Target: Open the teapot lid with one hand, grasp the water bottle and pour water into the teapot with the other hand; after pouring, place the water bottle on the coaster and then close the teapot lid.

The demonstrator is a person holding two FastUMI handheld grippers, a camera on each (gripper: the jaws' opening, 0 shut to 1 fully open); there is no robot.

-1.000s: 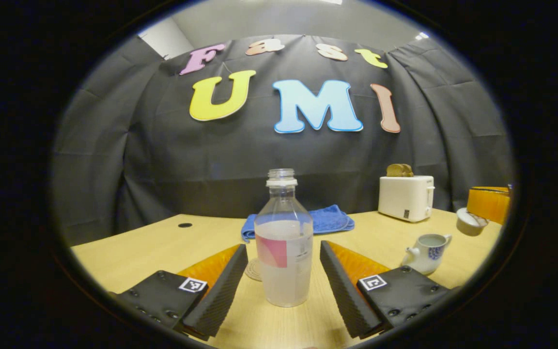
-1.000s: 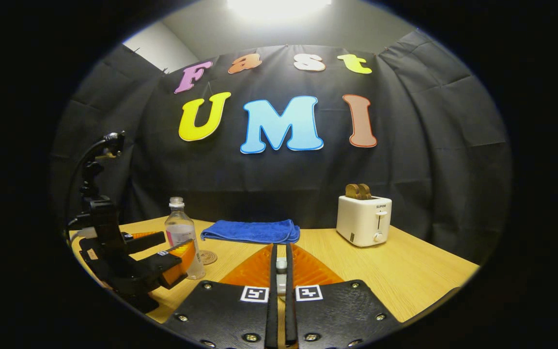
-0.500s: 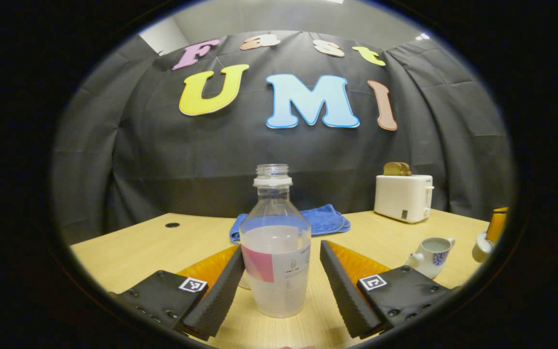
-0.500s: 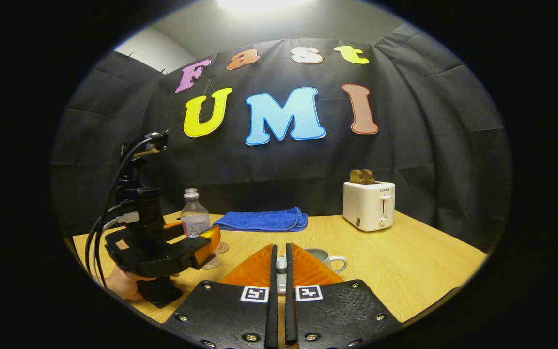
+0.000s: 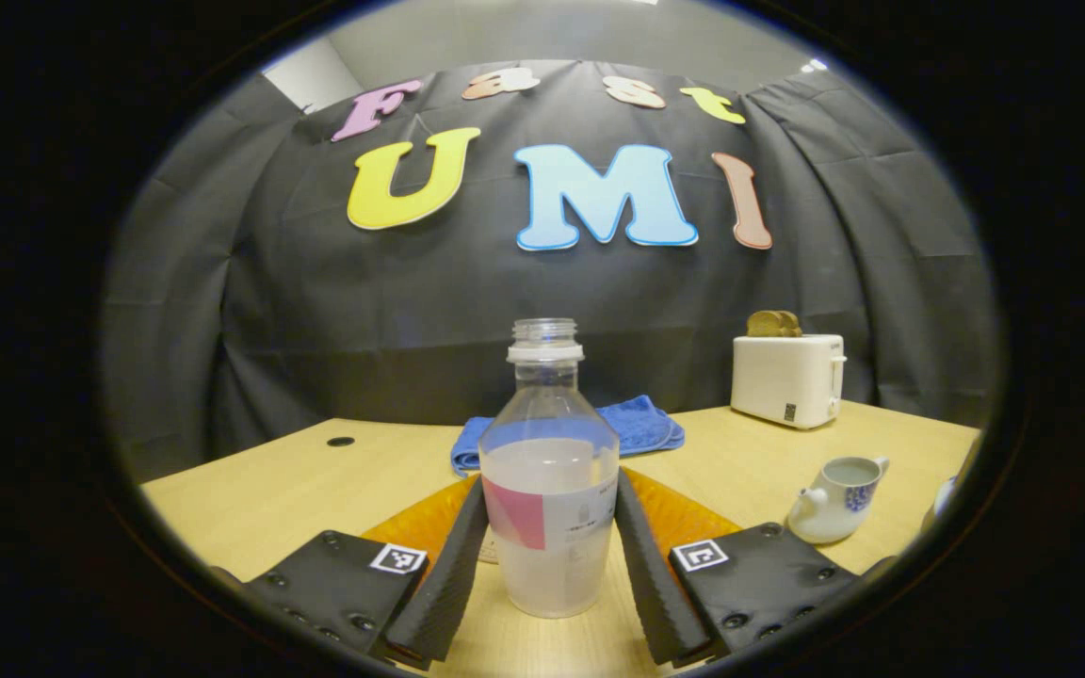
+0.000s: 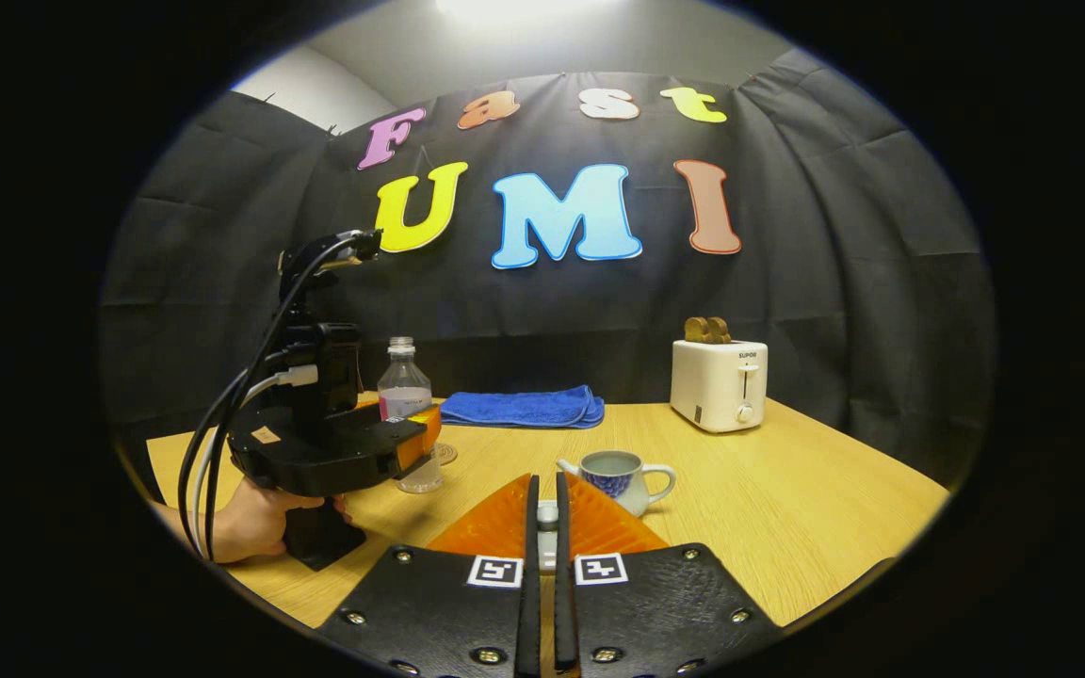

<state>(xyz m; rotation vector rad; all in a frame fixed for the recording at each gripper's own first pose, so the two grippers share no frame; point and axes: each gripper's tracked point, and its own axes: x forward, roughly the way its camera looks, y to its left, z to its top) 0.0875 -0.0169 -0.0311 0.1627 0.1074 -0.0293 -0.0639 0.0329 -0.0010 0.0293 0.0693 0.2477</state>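
The bottle stands upright on the table, uncapped and about half full of water, squarely between the fingers of the left gripper. Both fingers lie against its lower body, one on each flank, so the gripper is closed on the bottle, which rests on the tabletop. Just behind the bottle's base a sliver of the coaster shows. In the right gripper view the same bottle sits in the left gripper, with a hand round that gripper's handle and the coaster just beside it.

The teapot stands on the table well to the right of the bottle, open-topped with water visible inside. In the right gripper view it is just ahead of the right gripper, whose fingers are drawn nearly together on a small pale piece, presumably the lid, held clear above the table.

Farther back lie a blue cloth and a toaster with bread in it.
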